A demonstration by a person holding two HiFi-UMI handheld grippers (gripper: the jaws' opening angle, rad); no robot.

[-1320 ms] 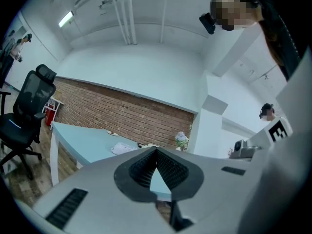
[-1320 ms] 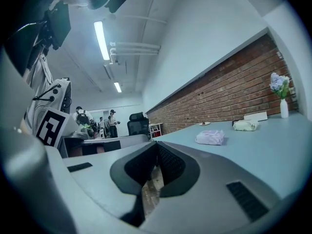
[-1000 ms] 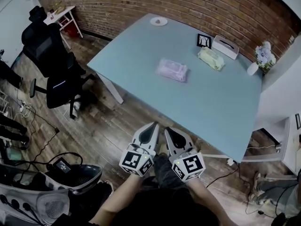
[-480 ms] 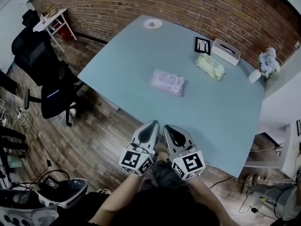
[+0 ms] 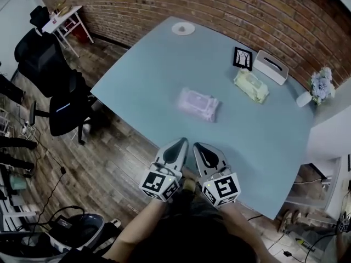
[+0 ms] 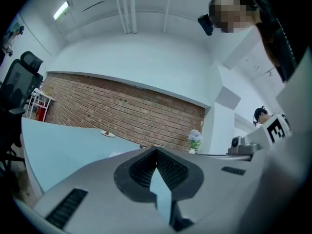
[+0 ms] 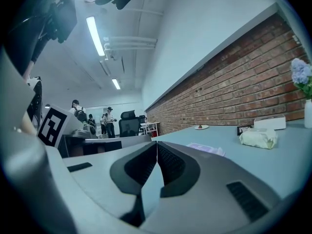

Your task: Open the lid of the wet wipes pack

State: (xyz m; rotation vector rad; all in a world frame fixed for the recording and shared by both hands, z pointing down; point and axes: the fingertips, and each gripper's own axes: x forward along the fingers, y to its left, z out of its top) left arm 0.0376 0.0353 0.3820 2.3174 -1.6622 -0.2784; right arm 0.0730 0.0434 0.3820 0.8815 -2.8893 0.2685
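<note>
on the table the wipes pack lies centrally, another pack farther right.

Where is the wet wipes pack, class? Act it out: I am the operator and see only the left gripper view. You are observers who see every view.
Observer: The purple wet wipes pack lies flat near the middle of the table, with nothing touching it.
Operator: Is there a second pack?
Observer: Yes. A pale green pack lies farther back, next to a white tissue box.
Operator: Is the right gripper holding anything?
Observer: No. The right gripper has its jaws together with nothing between them.
</note>
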